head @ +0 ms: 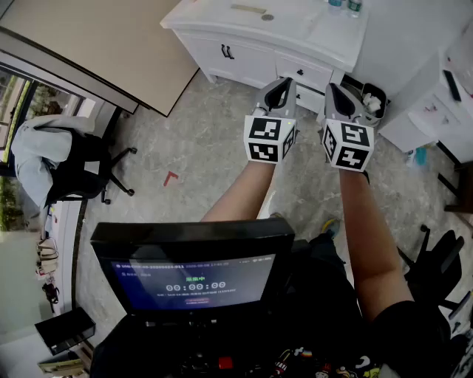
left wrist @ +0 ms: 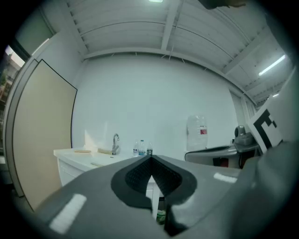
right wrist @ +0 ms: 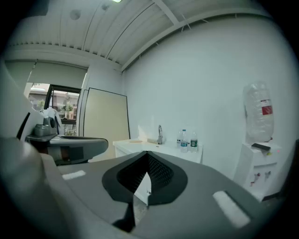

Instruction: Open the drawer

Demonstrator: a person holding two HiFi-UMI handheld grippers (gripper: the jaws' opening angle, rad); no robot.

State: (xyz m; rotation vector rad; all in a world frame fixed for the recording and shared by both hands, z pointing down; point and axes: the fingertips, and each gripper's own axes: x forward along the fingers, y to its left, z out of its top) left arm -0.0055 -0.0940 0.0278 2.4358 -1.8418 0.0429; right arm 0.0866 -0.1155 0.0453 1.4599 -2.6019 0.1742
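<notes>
The left gripper has its jaws pressed together at the tips with nothing between them, and the right gripper is the same: closed and empty. In the head view both are held out side by side at arm's length, the left gripper and right gripper near each other but apart, pointing towards a white bench that stands against the wall. The drawer is in the bench front, fully closed, with a small dark handle towards its left end; both grippers are well short of it and touch nothing. On the bench top stand a tap and a few bottles, and a bin sits on the floor just to the bench's right. The task looks to be at its very start, in the approach, with no contact made. Next, one gripper probably has to spread its jaws, move forward and down to the handle, close on it squarely, then pull straight back along the drawer's run; a skewed grip on so small a handle could slip off.
</notes>
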